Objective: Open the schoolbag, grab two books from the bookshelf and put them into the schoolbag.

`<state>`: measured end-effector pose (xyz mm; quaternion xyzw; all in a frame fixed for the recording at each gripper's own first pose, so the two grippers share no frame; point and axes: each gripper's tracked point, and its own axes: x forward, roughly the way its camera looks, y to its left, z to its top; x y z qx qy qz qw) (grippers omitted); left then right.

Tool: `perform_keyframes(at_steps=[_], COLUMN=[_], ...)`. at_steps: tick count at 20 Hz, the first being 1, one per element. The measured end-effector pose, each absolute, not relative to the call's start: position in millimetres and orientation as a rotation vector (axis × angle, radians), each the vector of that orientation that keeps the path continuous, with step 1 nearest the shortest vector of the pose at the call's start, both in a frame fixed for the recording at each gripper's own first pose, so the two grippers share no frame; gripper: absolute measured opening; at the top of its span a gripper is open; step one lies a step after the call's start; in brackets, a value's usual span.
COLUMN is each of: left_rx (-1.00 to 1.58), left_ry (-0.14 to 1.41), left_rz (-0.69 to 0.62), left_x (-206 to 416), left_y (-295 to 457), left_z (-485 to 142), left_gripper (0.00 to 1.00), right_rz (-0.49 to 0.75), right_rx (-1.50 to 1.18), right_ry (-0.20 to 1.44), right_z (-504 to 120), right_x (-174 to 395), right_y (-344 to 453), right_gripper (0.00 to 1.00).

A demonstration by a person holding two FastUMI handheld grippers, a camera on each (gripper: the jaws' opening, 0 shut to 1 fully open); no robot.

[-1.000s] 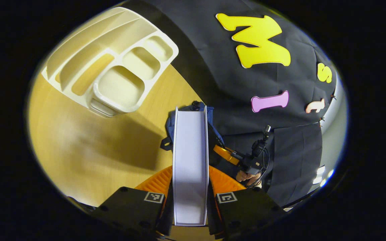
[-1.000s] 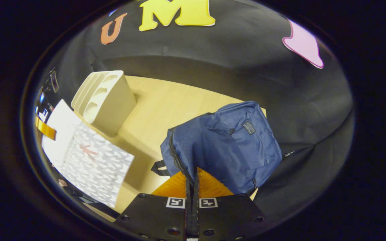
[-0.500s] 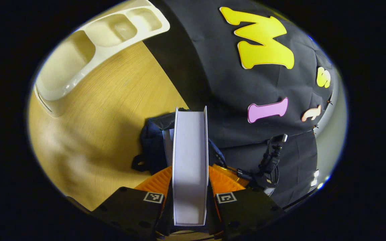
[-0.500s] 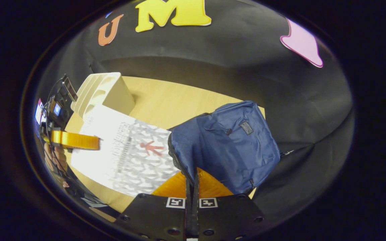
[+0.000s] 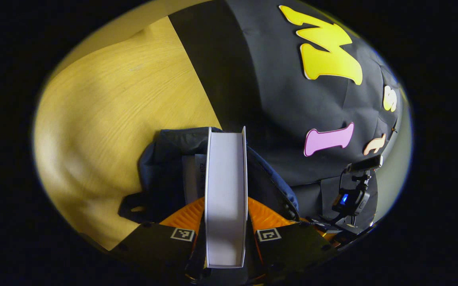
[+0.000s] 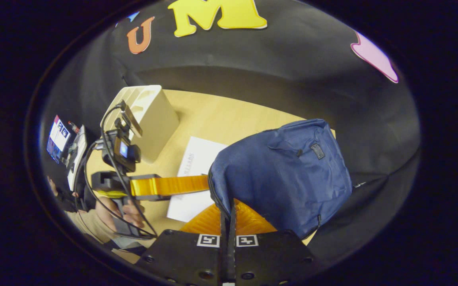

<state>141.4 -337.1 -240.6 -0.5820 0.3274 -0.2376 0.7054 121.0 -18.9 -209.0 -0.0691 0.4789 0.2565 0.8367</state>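
Observation:
The dark blue schoolbag lies on the wooden table, its zipped mouth facing left. My right gripper is shut on the mouth's edge, holding it up. My left gripper is shut on a white book held edge-on, its far end inside the bag's open mouth. Inside that mouth, left of the book, a white printed surface shows. In the right gripper view the book lies flat, half in the bag, with the left gripper clamped on it.
The cream bookshelf stands at the table's back left, behind the left gripper. A person's hand holds the left gripper's handle. The right gripper's body shows at the lower right of the left gripper view. Black cloth walls close the table's far sides.
The left gripper has carried the book from beside the bookshelf over to the bag, and its far end has gone into the mouth. The right gripper has kept its hold on the bag's edge.

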Motion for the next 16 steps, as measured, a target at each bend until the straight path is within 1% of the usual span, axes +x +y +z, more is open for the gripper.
perform_keyframes(at_steps=[3, 8, 11, 12, 13, 15, 16], left_rx=[-1.346, -1.412, -1.430, -1.426, -1.412, -1.399, -1.423], left_ry=[0.688, 0.637, 0.614, 0.603, 0.598, 0.595, 0.598], left_rz=[-0.572, -0.611, -0.628, -0.637, -0.648, -0.674, -0.664], left_x=[155, 183, 200, 204, 206, 207, 205], left_y=[-367, -413, -431, -435, -439, -442, -435], left_z=[-253, -263, -267, -266, -265, -263, -262], left_gripper=[0.43, 0.43, 0.43, 0.48, 0.42, 0.43, 0.46], right_rz=[0.595, 0.659, 0.673, 0.672, 0.670, 0.664, 0.663], right_rx=[-0.130, -0.066, -0.027, -0.021, -0.023, -0.012, -0.003], right_ry=[1.033, 1.045, 1.037, 1.036, 1.032, 1.028, 1.022], right_z=[-210, -204, -198, -197, -196, -194, -195], right_x=[118, 120, 126, 126, 126, 129, 130], right_y=[-16, -18, -21, -24, -27, -30, -29], right_gripper=[0.01, 0.01, 0.01, 0.01, 0.01, 0.00, 0.01])
